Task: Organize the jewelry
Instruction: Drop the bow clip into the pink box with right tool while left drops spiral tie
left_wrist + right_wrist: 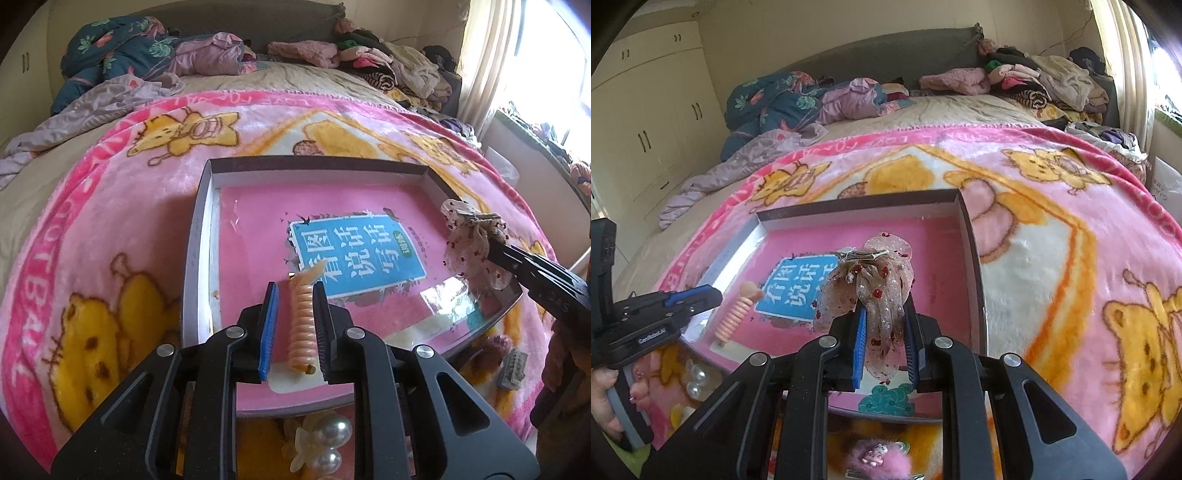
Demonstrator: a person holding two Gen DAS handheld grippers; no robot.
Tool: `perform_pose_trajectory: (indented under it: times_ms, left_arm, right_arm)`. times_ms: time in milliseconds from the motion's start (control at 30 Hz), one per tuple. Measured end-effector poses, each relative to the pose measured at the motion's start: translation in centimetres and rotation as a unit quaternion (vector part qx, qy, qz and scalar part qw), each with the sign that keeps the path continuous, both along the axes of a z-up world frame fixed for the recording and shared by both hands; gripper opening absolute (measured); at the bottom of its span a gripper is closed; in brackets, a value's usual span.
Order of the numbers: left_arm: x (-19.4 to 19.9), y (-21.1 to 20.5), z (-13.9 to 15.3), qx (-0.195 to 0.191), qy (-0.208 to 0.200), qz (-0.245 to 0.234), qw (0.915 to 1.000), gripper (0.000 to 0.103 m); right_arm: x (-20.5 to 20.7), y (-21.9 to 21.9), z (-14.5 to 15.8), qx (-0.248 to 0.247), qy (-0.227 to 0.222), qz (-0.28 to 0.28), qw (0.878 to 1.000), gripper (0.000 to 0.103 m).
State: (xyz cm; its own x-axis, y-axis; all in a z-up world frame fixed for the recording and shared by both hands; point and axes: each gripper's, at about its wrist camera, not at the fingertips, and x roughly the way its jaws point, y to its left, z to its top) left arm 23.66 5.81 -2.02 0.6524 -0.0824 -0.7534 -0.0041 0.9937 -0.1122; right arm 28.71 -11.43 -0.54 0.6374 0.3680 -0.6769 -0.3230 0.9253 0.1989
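Left gripper [295,295] clamped on the ribbed peach clip [302,321], clip running lengthwise between the fingers, over the box [317,170] near its left wall. Right gripper [884,332] pinching the sheer bow [875,291], bow bunched above the tips, over the box interior.

The left hand-held gripper [294,295] clamps a peach spiral hair tie [303,325] over the shallow box [207,206], where the right hand-held gripper [493,251] grips a sheer bow clip [469,240].
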Motion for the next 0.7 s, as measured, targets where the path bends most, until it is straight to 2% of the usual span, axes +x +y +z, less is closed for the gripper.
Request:
perform_pose_trajectory:
  times_ms: [133, 233, 300, 467, 533, 700]
  left_arm:
    - [-0.6, 0.3, 0.2, -0.003, -0.003, 0.006, 1.0, 0.022]
    - [-1.2, 0.6, 0.7, -0.003, -0.01, 0.011, 0.9999, 0.027]
    - [-1.5, 0.8, 1.0, -0.005, -0.013, 0.015, 0.9998, 0.029]
    - [-2.6, 0.7, 1.8, -0.001, -0.023, 0.019, 0.9996, 0.041]
    - [-3.0, 0.6, 1.9, -0.002, -0.024, 0.021, 0.9995, 0.05]
    - [-4.4, 0.3, 2.7, 0.0, -0.032, 0.023, 0.9992, 0.058]
  right_arm:
    - [0.1, 0.0, -0.8, -0.003, 0.013, -0.001, 1.0, 0.025]
    - [-0.2, -0.3, -1.1, -0.008, 0.017, -0.006, 1.0, 0.035]
    - [-0.6, -0.5, -0.9, -0.011, 0.011, -0.01, 1.0, 0.045]
    - [-1.5, -1.5, -0.2, -0.008, 0.002, -0.019, 1.0, 0.049]
    - [-2.0, -2.0, 0.3, -0.005, -0.001, -0.022, 1.0, 0.052]
    - [-3.5, -3.2, 1.7, -0.001, -0.02, -0.029, 0.999, 0.066]
